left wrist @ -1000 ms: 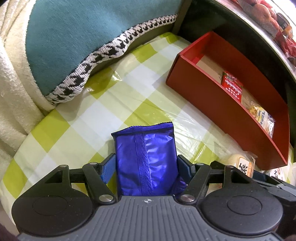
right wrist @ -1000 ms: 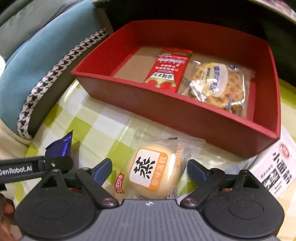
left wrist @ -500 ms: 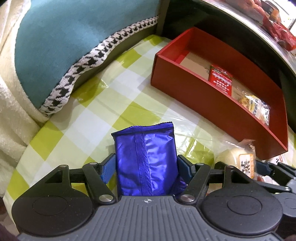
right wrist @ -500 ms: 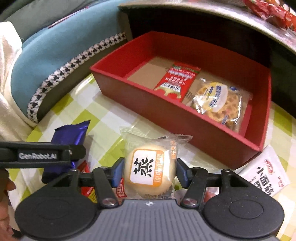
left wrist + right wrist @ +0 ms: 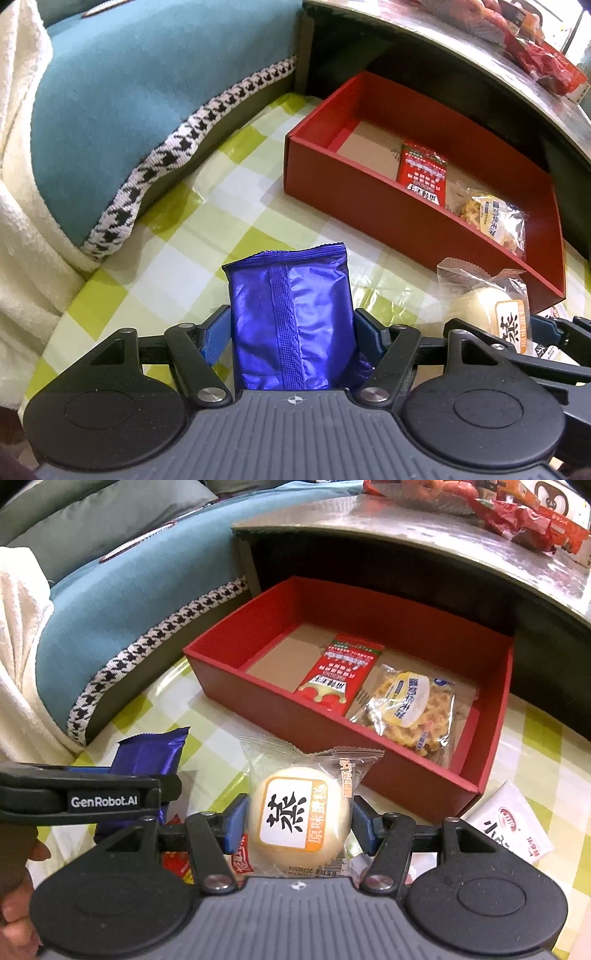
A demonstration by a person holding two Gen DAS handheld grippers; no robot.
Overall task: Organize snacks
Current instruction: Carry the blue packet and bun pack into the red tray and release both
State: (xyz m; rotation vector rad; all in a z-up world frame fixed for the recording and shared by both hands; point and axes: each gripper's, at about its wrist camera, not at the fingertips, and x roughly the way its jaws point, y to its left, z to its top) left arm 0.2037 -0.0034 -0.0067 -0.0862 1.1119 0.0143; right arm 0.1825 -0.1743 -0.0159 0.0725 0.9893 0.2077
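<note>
My left gripper [image 5: 291,325] is shut on a shiny blue snack packet [image 5: 291,317] and holds it above the checked tablecloth. My right gripper [image 5: 299,819] is shut on a round steamed cake in a clear wrapper [image 5: 299,816], also seen at the right of the left wrist view [image 5: 491,310]. A red box [image 5: 406,775] lies ahead of both grippers; in the left wrist view the red box [image 5: 369,192] sits to the upper right. It holds a red sachet [image 5: 340,679] and a wrapped waffle cookie [image 5: 410,709]. The blue packet also shows left in the right wrist view [image 5: 147,753].
A green and white checked cloth [image 5: 177,236] covers the table. A teal cushion with houndstooth trim [image 5: 129,122] lies to the left. A metal shelf with more snacks [image 5: 480,528] overhangs the box. A white sachet [image 5: 509,823] and red wrappers [image 5: 177,864] lie near the right gripper.
My right gripper closed on the steamed cake and lifted it. Both grippers rose and pulled back from the red box, each keeping its snack.
</note>
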